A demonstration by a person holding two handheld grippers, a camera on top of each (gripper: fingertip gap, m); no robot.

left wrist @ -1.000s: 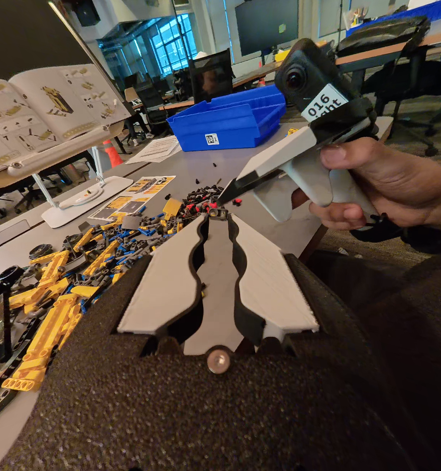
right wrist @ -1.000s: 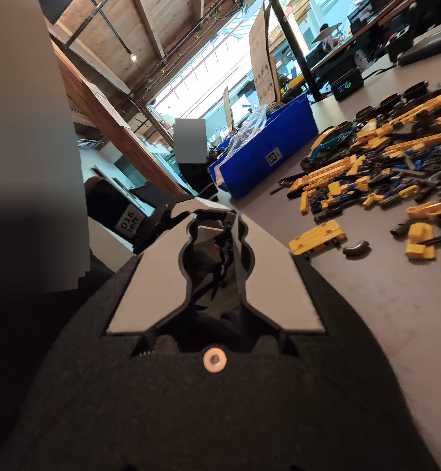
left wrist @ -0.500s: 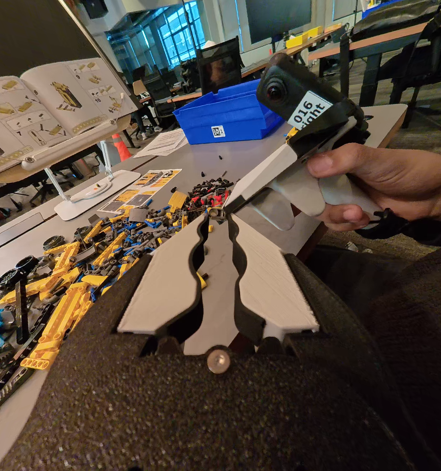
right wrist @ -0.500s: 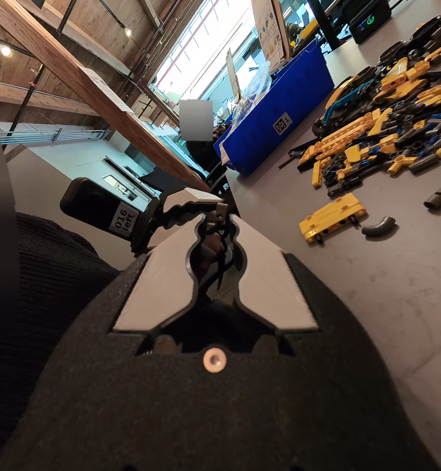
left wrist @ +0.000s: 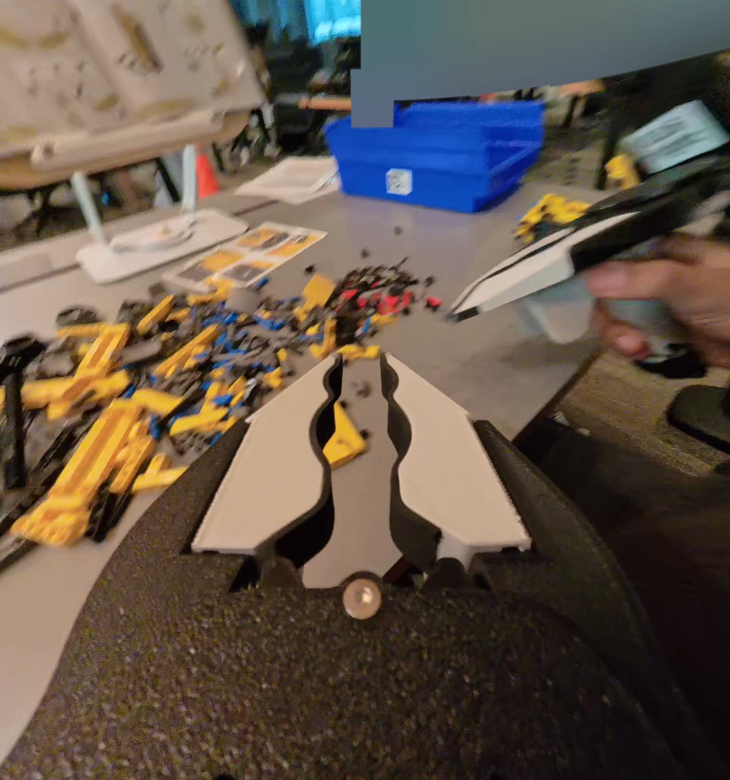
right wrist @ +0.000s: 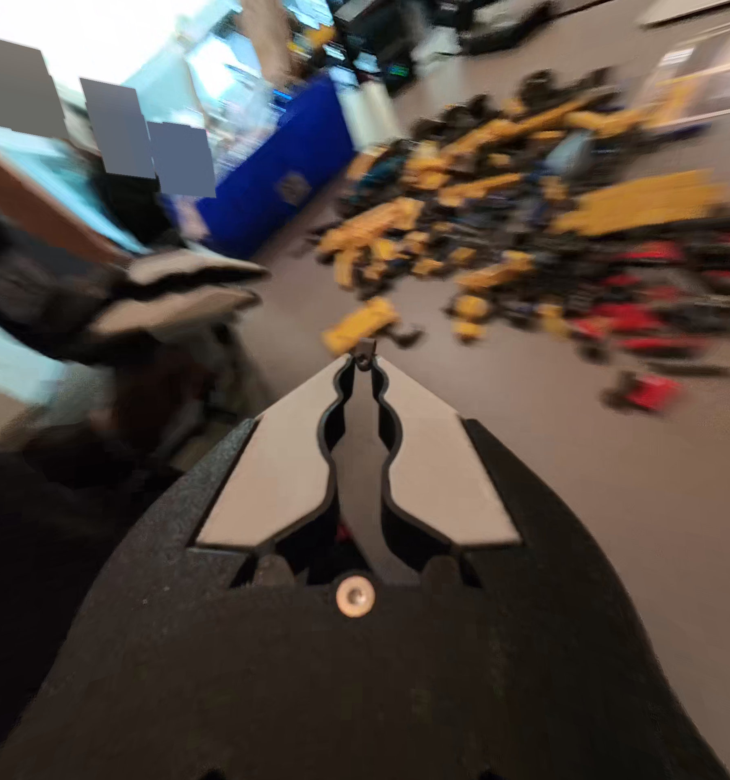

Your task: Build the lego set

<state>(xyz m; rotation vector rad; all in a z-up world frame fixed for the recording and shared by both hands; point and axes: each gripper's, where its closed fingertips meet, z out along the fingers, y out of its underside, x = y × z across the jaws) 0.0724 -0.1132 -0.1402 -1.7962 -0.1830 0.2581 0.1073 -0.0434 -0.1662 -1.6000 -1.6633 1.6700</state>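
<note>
My left gripper point(left wrist: 361, 358) is slightly open and empty, low over the grey table point(left wrist: 460, 380), with a yellow angled piece point(left wrist: 344, 439) lying under its fingers. It also shows at the left of the right wrist view point(right wrist: 257, 287), its fingers apart. My right gripper point(right wrist: 363, 361) is shut on a small grey piece point(right wrist: 365, 352) at its tips. In the left wrist view it point(left wrist: 460, 314) hangs to the right, held by a hand point(left wrist: 684, 304), near the red pieces point(left wrist: 380, 299). A yellow beam point(right wrist: 363, 323) lies just ahead of it. Both views are motion-blurred.
A wide pile of yellow, black and blue building pieces point(left wrist: 143, 380) covers the table's left and middle point(right wrist: 523, 211). A blue bin point(left wrist: 439, 160) stands at the back. An open booklet on a white stand point(left wrist: 160, 245) and a printed sheet point(left wrist: 249, 253) lie behind the pile. The table's edge point(left wrist: 565, 380) runs at the right.
The two grippers met tip to tip on the small grey piece; now the right one has drawn away with it and the left one is empty. Both have swung toward the table.
</note>
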